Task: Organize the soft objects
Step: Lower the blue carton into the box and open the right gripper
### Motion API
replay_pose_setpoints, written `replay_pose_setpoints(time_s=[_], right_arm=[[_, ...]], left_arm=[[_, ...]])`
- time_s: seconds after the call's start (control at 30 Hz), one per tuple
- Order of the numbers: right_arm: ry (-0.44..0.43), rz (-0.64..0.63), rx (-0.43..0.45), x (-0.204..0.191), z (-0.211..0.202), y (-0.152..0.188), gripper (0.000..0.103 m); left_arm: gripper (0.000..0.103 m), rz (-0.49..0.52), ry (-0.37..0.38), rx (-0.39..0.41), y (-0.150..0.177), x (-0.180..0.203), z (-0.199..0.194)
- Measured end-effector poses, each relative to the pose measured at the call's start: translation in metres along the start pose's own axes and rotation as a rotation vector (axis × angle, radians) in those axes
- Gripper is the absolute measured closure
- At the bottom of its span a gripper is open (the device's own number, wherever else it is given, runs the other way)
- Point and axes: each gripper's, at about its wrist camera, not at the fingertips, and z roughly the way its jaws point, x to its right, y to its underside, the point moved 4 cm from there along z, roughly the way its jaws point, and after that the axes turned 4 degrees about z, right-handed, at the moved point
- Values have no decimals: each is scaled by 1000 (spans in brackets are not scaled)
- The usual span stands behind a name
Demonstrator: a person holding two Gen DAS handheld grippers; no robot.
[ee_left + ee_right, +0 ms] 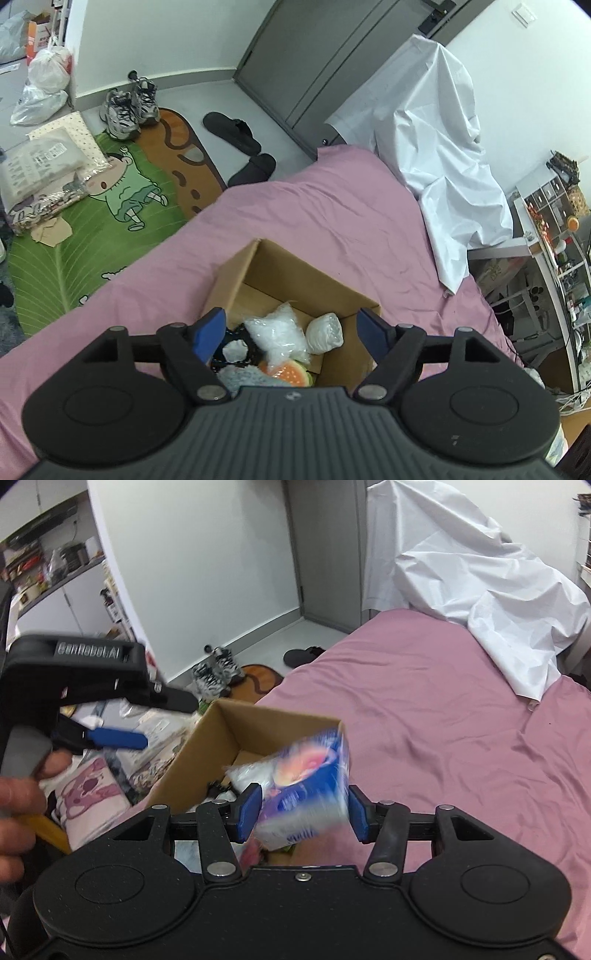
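Right wrist view shows your right gripper (303, 814) clamped on a blue and white soft pack (308, 794), blurred, one pad on each side. Its long axis runs up from the pads and leans right, top end over the near corner of the cardboard box (207, 746). The box sits open on the pink bedsheet (424, 738), near the bed's left edge; open sheet lies to the right. Your left gripper (291, 332) hangs over the box with jaws wide apart and nothing between them. Below it lie a clear plastic bag (277, 332), a white bundle (325, 332) and a watermelon-slice toy (291, 373).
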Motion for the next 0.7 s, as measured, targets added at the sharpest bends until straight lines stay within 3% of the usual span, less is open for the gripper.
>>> replay_pose_setpoints(time_s=[0.13, 0.23, 0.4, 0.7], right_arm=[[-26, -8, -42, -9, -10, 7, 51], [-21, -2, -9, -8, -25, 3, 45], [-17, 79, 26, 8, -41, 1, 44], [-17, 126, 41, 24, -52, 9, 42]], left_arm=[[26, 1, -4, 13, -1, 1, -11], [26, 16, -2, 19, 0, 7, -19], [23, 63, -10, 24, 5, 19, -32], [18, 160, -99, 7, 24, 31, -51]])
